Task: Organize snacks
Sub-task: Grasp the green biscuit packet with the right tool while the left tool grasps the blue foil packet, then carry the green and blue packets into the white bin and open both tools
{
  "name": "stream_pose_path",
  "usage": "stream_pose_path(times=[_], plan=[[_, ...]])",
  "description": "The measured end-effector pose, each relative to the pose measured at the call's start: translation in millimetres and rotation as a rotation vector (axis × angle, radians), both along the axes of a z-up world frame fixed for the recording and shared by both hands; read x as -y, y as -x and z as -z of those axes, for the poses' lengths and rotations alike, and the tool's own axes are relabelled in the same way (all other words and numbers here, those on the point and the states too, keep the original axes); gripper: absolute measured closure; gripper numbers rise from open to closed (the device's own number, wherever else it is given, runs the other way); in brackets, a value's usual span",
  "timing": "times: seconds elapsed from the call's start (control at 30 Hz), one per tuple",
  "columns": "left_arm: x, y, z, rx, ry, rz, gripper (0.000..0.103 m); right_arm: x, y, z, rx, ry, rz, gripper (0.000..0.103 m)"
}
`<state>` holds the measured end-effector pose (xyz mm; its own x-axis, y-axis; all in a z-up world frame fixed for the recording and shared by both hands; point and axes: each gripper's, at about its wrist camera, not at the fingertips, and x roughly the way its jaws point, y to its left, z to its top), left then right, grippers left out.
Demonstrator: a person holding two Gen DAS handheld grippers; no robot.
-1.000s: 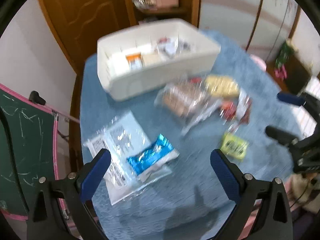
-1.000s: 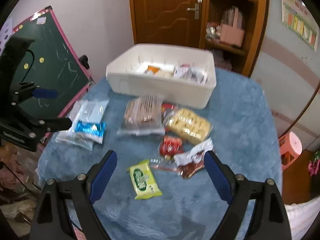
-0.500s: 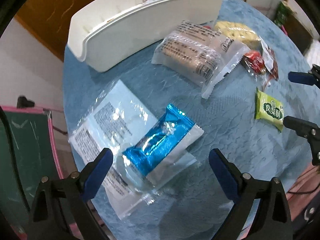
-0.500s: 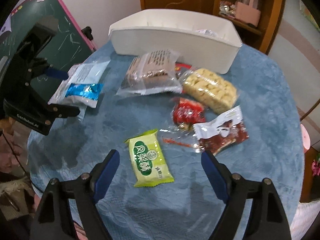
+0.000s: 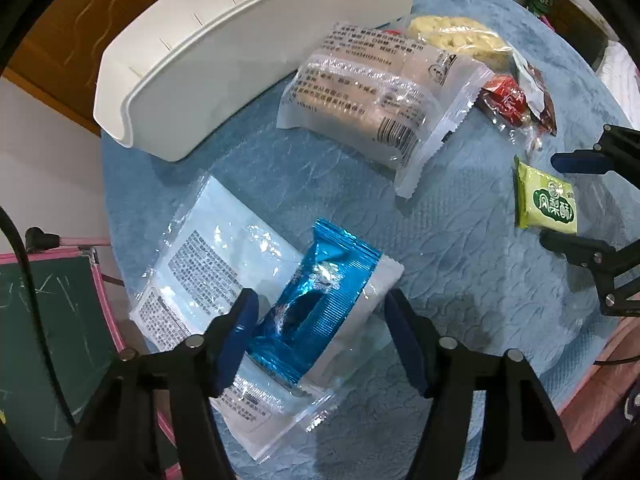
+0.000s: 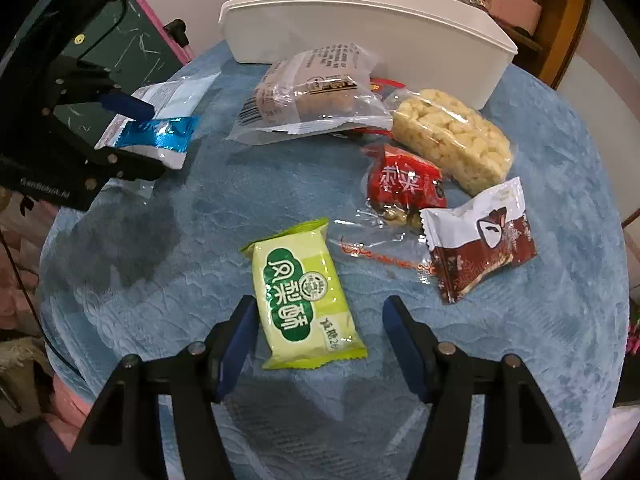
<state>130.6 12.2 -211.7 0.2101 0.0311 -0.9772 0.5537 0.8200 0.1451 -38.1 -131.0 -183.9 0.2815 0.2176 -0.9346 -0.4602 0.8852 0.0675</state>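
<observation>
The left tongs [image 5: 320, 336], jaws just closing, straddle the blue packet [image 5: 316, 308], left pad touching it, right pad just clear. The right tongs [image 6: 316, 336], also closing, bracket the green packet [image 6: 304, 296] without contact. Both point steeply down, near the white bin [image 6: 360, 28].

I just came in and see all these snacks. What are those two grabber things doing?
A person is sorting snacks on a blue tablecloth, holding a grabber in each hand. The left gripper has its jaws around a shiny blue snack packet; the right gripper straddles a green pastry packet. Both sets of jaws have just been closing, but neither packet is lifted yet. The other snacks lie beside the white bin.
</observation>
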Motion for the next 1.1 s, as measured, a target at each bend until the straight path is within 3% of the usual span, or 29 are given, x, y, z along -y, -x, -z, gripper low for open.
stream_pose_path(times=[0.17,0.37,0.77,1.1], plan=[[-5,-4,7,0.001,-0.006,0.008,0.046,-3,3,0,0.021,0.029,-0.015,0.045],[-4,0,5,-0.001,0.020,-0.023,0.070,-4,7,-2,0.035,0.033,-0.024,0.055],[3,38,-39,0.071,0.171,-0.126,0.071,1,20,-9,0.031,-0.003,0.001,0.062],[13,70,-79,0.140,0.289,-0.223,0.071,7,23,-40,0.083,-0.062,0.029,0.062]])
